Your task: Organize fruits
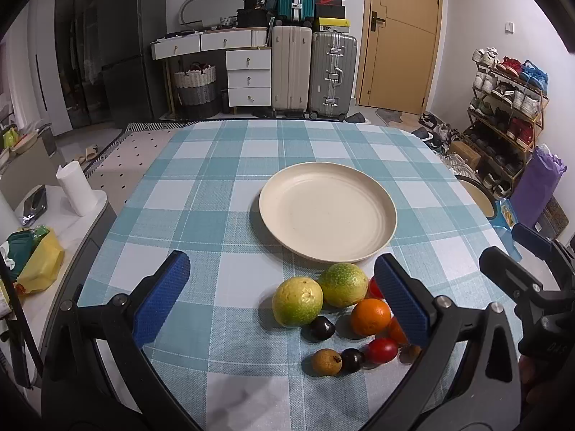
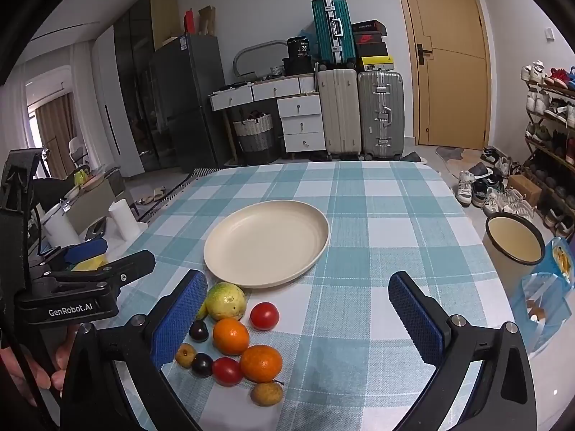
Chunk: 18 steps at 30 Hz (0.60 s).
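The plate (image 1: pixel 327 212) sat on the table (image 1: pixel 201 186). The fruits (image 1: pixel 337 316) lay clustered just in front of the plate, one touching its rim.

"GenRobot.AI" on left gripper (image 2: pixel 68 309), "36" on black box (image 2: pixel 303 47)

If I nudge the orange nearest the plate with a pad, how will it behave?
The orange looks round, so it would likely roll on the flat tablecloth. It sits close against a dark plum and another orange, so a push probably scatters them. Its skin looks firm, probably tolerating a moderate squeeze.
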{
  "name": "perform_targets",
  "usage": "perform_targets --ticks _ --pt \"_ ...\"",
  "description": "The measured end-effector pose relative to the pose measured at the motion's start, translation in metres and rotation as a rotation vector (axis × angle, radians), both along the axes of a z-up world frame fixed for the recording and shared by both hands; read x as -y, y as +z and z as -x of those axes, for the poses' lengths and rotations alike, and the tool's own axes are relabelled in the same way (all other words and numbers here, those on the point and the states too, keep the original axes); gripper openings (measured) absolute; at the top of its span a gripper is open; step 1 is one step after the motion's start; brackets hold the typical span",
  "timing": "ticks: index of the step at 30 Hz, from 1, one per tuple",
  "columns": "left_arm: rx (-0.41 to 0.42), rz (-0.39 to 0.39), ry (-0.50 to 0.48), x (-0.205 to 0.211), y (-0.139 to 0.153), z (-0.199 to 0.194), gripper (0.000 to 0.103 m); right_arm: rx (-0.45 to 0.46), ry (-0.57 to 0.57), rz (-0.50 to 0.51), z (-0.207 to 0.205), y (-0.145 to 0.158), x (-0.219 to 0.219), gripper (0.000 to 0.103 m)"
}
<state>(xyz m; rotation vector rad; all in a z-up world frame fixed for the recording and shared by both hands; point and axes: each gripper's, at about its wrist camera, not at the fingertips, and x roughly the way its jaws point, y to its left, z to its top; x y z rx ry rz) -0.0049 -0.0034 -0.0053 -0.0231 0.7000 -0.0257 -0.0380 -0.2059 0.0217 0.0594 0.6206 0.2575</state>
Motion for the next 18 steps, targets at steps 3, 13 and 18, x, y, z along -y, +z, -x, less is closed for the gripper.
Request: perform_targets --ticks 3,13,18 --pt "-0.001 0.001 0.0 -0.0006 -0.0005 -0.0008 0.102 -0.001 0.0 -0.002 -0.0001 0.0002 -0.0001 0.103" --pt "-0.01 0.007 -0.004 -0.0001 -0.0058 -0.0043 0.102 0.001 0.003 -0.007 -0.0001 -0.0002 -0.0005 0.103" --pt "-0.018 0.014 -0.006 -0.0007 -0.0098 -0.0066 0.102 0.003 0.003 -0.004 -0.0016 -0.0002 -0.0009 0.103"
